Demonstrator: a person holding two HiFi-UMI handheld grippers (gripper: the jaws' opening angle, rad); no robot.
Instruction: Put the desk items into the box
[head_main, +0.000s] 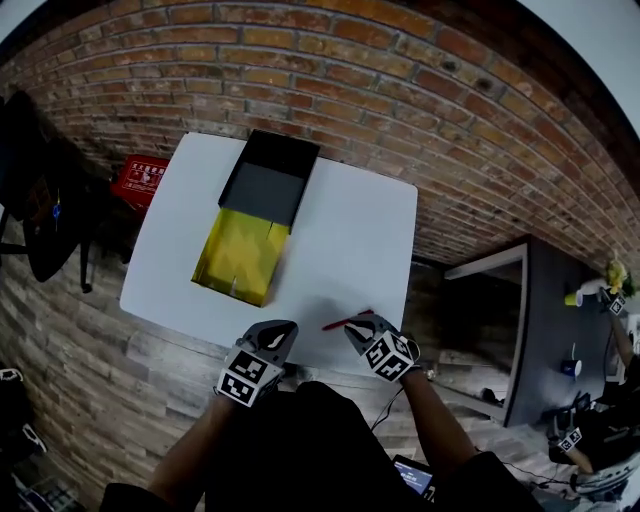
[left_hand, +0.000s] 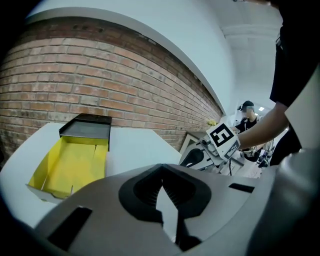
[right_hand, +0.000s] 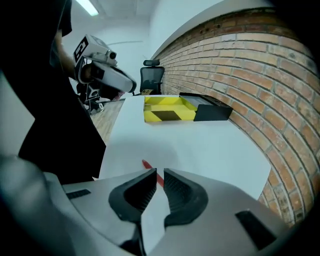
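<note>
A yellow box (head_main: 240, 255) lies open on the white table (head_main: 350, 230), its black lid (head_main: 268, 180) at the far end; the box shows too in the left gripper view (left_hand: 70, 162) and the right gripper view (right_hand: 165, 107). A red pen (head_main: 345, 321) lies near the table's front edge. My right gripper (head_main: 357, 324) is down at the pen, jaws nearly together with the red pen (right_hand: 146, 165) running between their tips (right_hand: 160, 172). My left gripper (head_main: 283, 330) hovers at the front edge, shut and empty (left_hand: 161, 181).
A brick wall (head_main: 420, 110) runs behind the table. Left of it sit a black office chair (head_main: 40, 200) and a red item (head_main: 140, 178) on the floor. A dark desk (head_main: 560, 320) with small things stands at the right. A person (left_hand: 247, 112) sits far off.
</note>
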